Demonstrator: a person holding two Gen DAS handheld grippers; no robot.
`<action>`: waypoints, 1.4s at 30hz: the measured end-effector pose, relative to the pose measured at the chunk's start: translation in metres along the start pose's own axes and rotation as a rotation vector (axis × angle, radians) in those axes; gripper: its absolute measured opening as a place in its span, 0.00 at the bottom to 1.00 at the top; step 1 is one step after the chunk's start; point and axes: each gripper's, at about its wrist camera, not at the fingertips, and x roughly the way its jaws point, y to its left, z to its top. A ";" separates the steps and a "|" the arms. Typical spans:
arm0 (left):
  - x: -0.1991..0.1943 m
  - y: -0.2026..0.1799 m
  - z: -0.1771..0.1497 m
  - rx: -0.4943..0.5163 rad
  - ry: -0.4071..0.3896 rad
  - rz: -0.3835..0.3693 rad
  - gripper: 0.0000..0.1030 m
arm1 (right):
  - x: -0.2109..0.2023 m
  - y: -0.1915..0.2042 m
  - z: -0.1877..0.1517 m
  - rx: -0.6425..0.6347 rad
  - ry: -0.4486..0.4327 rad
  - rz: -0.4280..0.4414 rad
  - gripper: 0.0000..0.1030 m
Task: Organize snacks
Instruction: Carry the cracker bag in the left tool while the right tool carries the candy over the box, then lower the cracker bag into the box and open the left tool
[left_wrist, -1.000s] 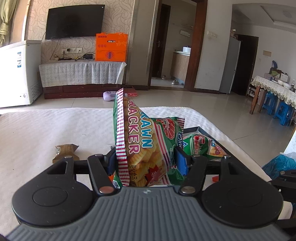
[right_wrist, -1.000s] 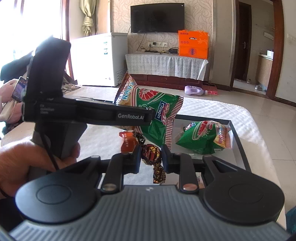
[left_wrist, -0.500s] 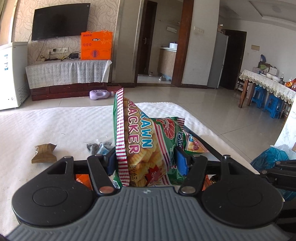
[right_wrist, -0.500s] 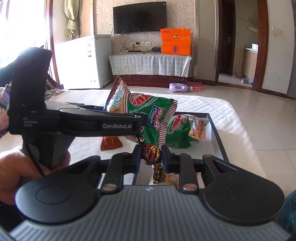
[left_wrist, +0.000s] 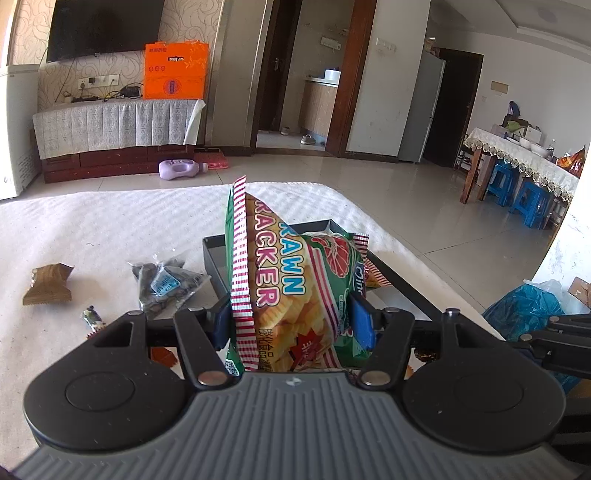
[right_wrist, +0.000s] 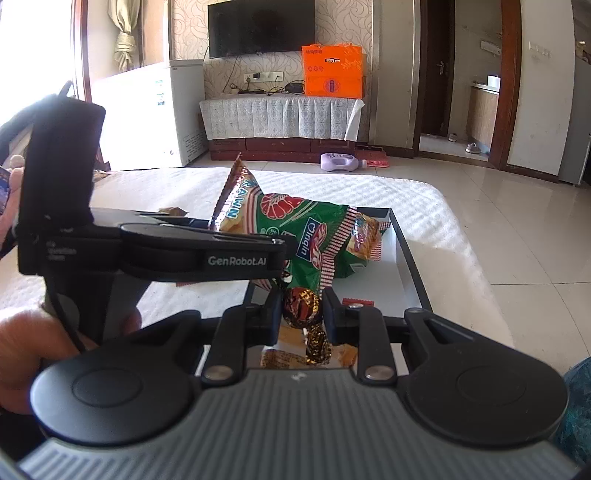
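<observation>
Prawn cracker bag (left_wrist: 291, 295), long axis upright, is clamped in the left hand-held gripper (left_wrist: 291, 325) at frame centre, directly before the black tray (left_wrist: 402, 284); a wrapped chocolate (right_wrist: 301, 302) is pinched in the right hand-held gripper (right_wrist: 301, 314), over the tray's near end.

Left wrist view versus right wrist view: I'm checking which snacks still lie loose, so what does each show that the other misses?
Only the left wrist view shows the loose snacks on the white cloth: a brown wrapped snack, a dark clear packet and a small candy. Only the right wrist view shows the right gripper shut on a wrapped chocolate, and a second snack bag lying in the tray. Both show the prawn cracker bag clamped in the left gripper over the black tray.
</observation>
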 end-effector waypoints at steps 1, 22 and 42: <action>0.003 0.000 0.000 -0.001 0.003 -0.002 0.65 | 0.000 0.000 -0.001 0.000 0.006 -0.002 0.25; 0.044 -0.008 -0.008 -0.020 0.036 -0.017 0.71 | 0.003 -0.006 -0.010 0.017 0.053 -0.023 0.25; 0.003 0.001 -0.006 0.039 -0.001 0.002 0.87 | 0.017 -0.013 -0.009 0.045 0.060 -0.065 0.26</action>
